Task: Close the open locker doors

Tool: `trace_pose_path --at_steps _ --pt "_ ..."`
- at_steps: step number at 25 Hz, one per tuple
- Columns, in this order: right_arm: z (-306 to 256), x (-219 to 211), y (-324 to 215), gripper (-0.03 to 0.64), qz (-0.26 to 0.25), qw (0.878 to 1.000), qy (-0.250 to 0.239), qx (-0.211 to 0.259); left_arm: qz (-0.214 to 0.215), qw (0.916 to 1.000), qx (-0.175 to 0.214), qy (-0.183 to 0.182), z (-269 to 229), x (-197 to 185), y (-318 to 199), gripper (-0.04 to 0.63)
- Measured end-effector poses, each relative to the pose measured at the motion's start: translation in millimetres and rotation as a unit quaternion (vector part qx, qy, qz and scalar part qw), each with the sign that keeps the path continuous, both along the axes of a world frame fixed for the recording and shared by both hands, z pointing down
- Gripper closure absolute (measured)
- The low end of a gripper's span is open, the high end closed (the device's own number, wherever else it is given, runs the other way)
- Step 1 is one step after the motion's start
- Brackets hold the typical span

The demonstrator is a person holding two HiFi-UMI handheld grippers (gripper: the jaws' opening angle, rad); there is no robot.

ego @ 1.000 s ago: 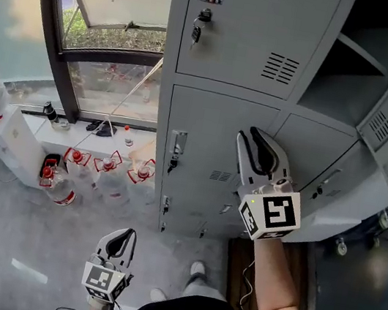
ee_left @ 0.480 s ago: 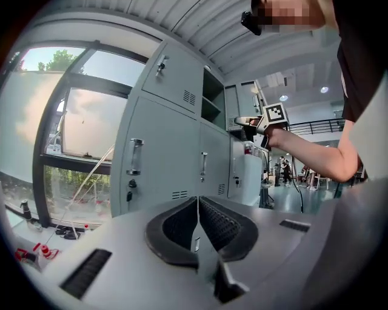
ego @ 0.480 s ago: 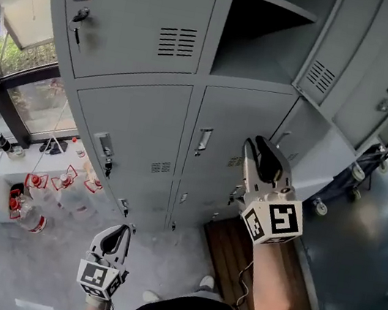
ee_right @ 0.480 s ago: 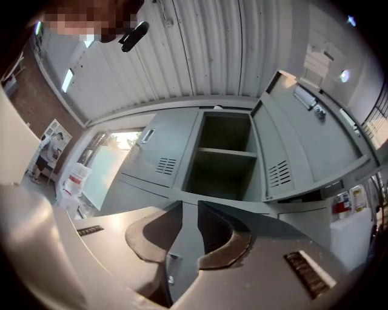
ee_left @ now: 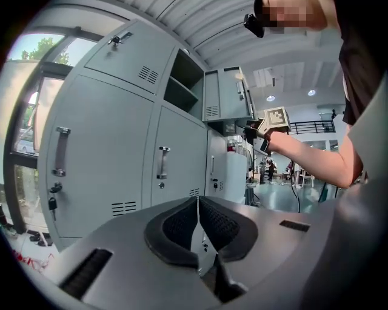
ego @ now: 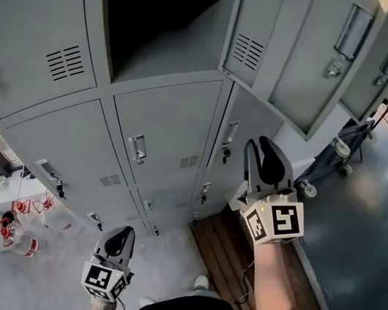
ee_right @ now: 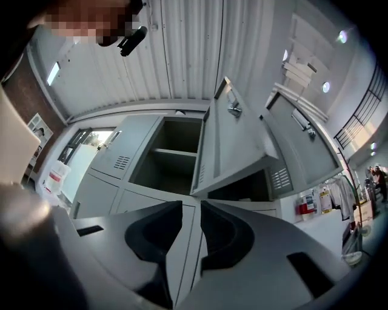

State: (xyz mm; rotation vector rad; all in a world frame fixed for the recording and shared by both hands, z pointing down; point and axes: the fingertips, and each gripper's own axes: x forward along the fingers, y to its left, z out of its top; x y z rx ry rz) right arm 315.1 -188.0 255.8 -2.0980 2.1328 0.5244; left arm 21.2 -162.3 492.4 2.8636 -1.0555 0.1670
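Observation:
The grey locker bank fills the head view. An upper compartment (ego: 157,25) stands open with a shelf inside, and its door (ego: 256,32) swings out to the right. A second open door (ego: 322,62) hangs further right. My right gripper (ego: 264,146) is raised in front of the closed lower lockers, below these doors, touching nothing. It points up at the open compartment (ee_right: 173,160) and its door (ee_right: 233,142); the jaws (ee_right: 191,209) stand a narrow gap apart and hold nothing. My left gripper (ego: 121,234) is low and away from the lockers, with its pads (ee_left: 197,203) pressed together, empty.
Closed lockers with handles and keys run along the lower rows (ego: 160,137). A wooden board (ego: 226,249) lies on the floor at the lockers' foot. Bottles with red caps (ego: 18,223) stand at lower left. A wheeled cart (ego: 345,140) stands to the right, with people far beyond it.
Both grippers have travelled to the right along the locker bank. The window has slid out of the head view, and the open compartment now sits at its upper left.

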Motion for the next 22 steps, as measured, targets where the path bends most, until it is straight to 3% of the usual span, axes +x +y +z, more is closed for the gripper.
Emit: trace_pose_path --at_steps 5,11,22 --pt "0.7 52.1 9.5 0.496 0.012 1.000 -0.013 0.016 0.025 0.9996 0.005 -0.009 -0.6 53.3 -1.9 0.569" --pt "-10.3 73.5 15.7 0.439 -0.007 0.999 0.009 0.043 0.036 0.9992 0.003 -0.018 2.5 90.9 -2.9 0.568" --pt "-42.6 62.8 29.6 0.423 -0.039 0.992 0.066 0.098 0.028 0.9994 0.001 -0.022 2.8 101.3 1.3 0.568"
